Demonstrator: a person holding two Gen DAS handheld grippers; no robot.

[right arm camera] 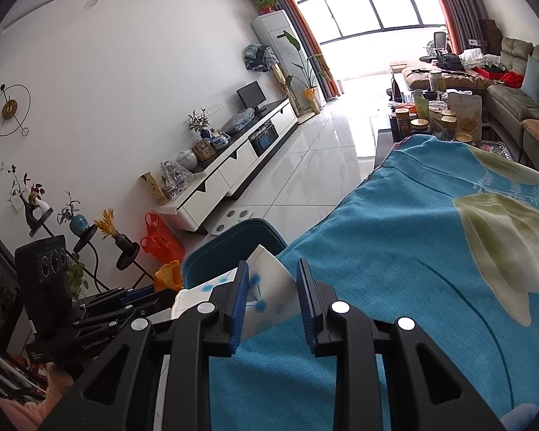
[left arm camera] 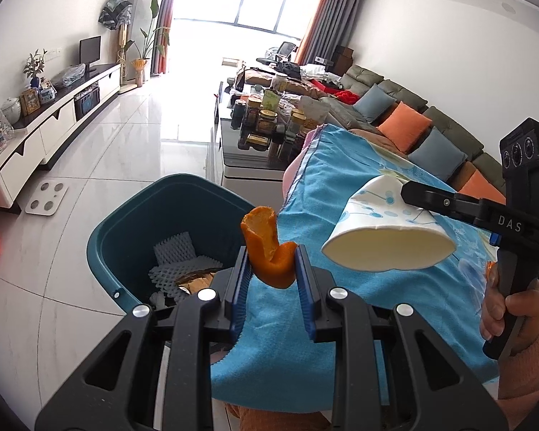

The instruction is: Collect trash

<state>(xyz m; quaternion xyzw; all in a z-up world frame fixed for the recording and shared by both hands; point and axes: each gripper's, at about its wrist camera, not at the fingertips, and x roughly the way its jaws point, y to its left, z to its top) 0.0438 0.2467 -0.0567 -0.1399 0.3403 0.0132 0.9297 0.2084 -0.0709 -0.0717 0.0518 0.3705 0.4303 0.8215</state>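
From the left wrist view, the left gripper [left arm camera: 272, 273] has its jaws clenched on a curled piece of orange peel [left arm camera: 267, 248], pinched low down with most of the curl standing free above the pads. It hangs just past the edge of the blue towel [left arm camera: 316, 309] covering the surface, beside the teal bin [left arm camera: 125, 230], which already holds white foam netting [left arm camera: 178, 255] and some scraps. The peel looks light, limp and a bit slick on its inner side, so a grip near the thick bottom fold seems the safest spot. Over to the right, the right gripper [left arm camera: 406, 194] carries a paper cup [left arm camera: 381, 237], squashed to a flattened mouth, held above the towel.

From the right wrist view, the right gripper [right arm camera: 272, 305] has its jaws grasping the cup [right arm camera: 266, 287] by the wall, the left pad pressing the printed side. The cup is in the air over the towel [right arm camera: 413, 251], close to the bin's rim [right arm camera: 233, 237]. It seems featherlight and easily crushed, so pinching the wall near the rim, as here, should hold without slipping. The left gripper [right arm camera: 140, 294] shows at the left with the peel [right arm camera: 169, 274].
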